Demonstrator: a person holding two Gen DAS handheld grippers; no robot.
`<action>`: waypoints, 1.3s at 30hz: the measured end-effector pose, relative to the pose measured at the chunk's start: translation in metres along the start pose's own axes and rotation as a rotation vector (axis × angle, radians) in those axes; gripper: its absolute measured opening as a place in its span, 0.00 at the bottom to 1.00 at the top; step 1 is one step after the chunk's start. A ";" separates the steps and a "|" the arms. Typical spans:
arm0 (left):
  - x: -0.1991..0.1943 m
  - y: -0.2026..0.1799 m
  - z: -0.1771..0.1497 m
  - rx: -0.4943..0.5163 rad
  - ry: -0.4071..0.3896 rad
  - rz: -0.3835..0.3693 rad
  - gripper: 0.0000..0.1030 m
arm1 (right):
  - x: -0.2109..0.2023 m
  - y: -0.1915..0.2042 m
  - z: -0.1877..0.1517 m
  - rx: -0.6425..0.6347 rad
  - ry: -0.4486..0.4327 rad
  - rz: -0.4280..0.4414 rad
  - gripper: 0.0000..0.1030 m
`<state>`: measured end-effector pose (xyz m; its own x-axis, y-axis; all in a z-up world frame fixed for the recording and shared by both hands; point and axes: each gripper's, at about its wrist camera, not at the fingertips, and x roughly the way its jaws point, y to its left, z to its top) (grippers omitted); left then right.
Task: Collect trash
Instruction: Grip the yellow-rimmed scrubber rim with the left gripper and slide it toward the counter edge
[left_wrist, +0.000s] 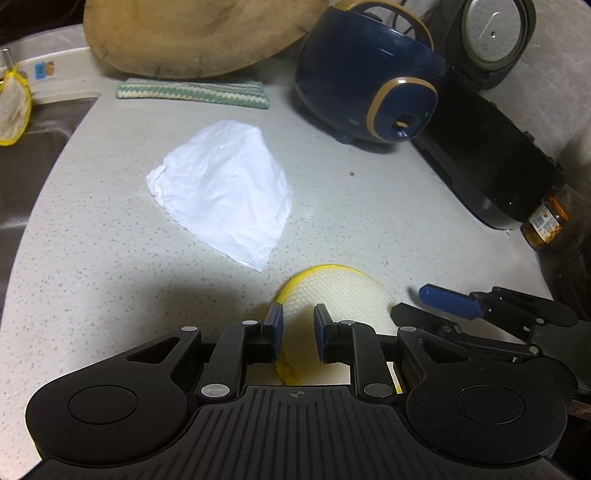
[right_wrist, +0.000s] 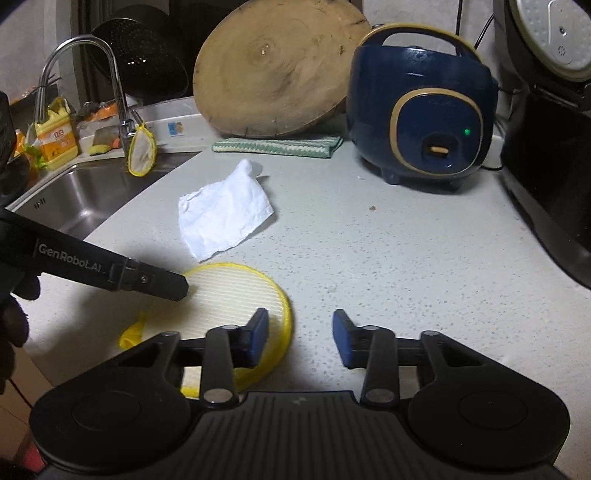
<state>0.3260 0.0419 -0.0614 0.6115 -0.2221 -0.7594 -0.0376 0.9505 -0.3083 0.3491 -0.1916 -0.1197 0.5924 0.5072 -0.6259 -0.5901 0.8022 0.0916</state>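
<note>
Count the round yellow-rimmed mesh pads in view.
2. One yellow-rimmed mesh pad lies on the speckled counter at the left gripper. The other hangs from the steel faucet. More may be hidden.

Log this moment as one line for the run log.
left gripper: around mesh bag's edge, grip unclear | right gripper: open, empty, beside bag | tissue: loose on counter | trash: not collected

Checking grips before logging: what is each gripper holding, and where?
Left gripper pinches the yellow-rimmed mesh bag near its edge; right gripper holds nothing.
</note>
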 end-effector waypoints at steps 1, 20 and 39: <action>-0.001 0.001 0.000 -0.001 -0.001 0.004 0.20 | 0.000 0.001 0.001 -0.001 0.002 0.003 0.35; -0.011 0.008 -0.001 -0.021 -0.028 -0.002 0.27 | -0.009 0.005 0.003 -0.008 0.007 -0.054 0.35; -0.006 0.004 -0.014 -0.039 -0.008 0.049 0.28 | -0.008 0.009 -0.004 0.031 0.069 0.046 0.35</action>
<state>0.3112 0.0442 -0.0666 0.6148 -0.1731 -0.7694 -0.0986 0.9511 -0.2927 0.3372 -0.1899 -0.1166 0.5255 0.5216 -0.6721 -0.5978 0.7885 0.1445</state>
